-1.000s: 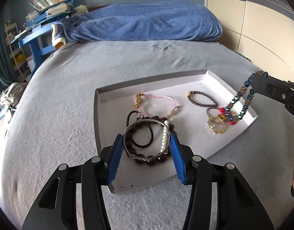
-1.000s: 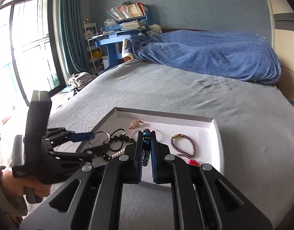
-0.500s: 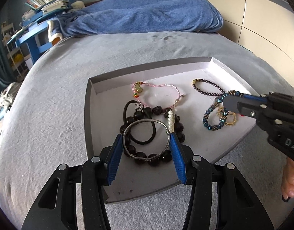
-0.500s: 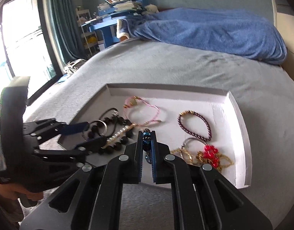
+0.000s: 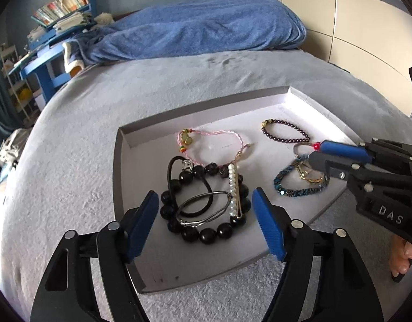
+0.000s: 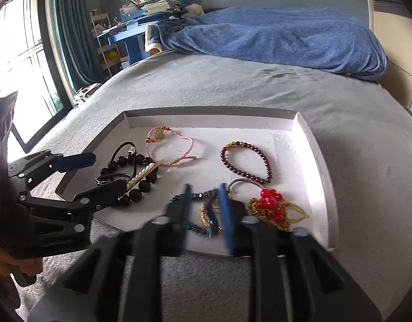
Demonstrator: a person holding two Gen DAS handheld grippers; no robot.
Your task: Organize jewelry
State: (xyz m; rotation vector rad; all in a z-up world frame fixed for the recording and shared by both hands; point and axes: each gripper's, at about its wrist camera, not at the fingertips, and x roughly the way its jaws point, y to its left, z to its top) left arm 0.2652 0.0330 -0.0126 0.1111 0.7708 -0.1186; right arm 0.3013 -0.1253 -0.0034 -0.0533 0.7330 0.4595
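My left gripper (image 5: 206,222) stands wide open, its blue pads either side of the silver bangle (image 5: 203,210), which lies on the black bead bracelet (image 5: 206,232) in the near left part of the white tray (image 5: 120,177) — nothing is held. My right gripper (image 6: 206,212) is open too, blurred, with the blue bead bracelet (image 6: 203,225) lying on the tray floor between its fingers. Just beside it sits a tangle of gold chain with red beads (image 6: 271,204). Farther back in the tray lie the pink cord bracelet (image 6: 169,147) and the dark purple bead bracelet (image 6: 246,162), well apart. The tray rests on a grey bed (image 6: 259,86).
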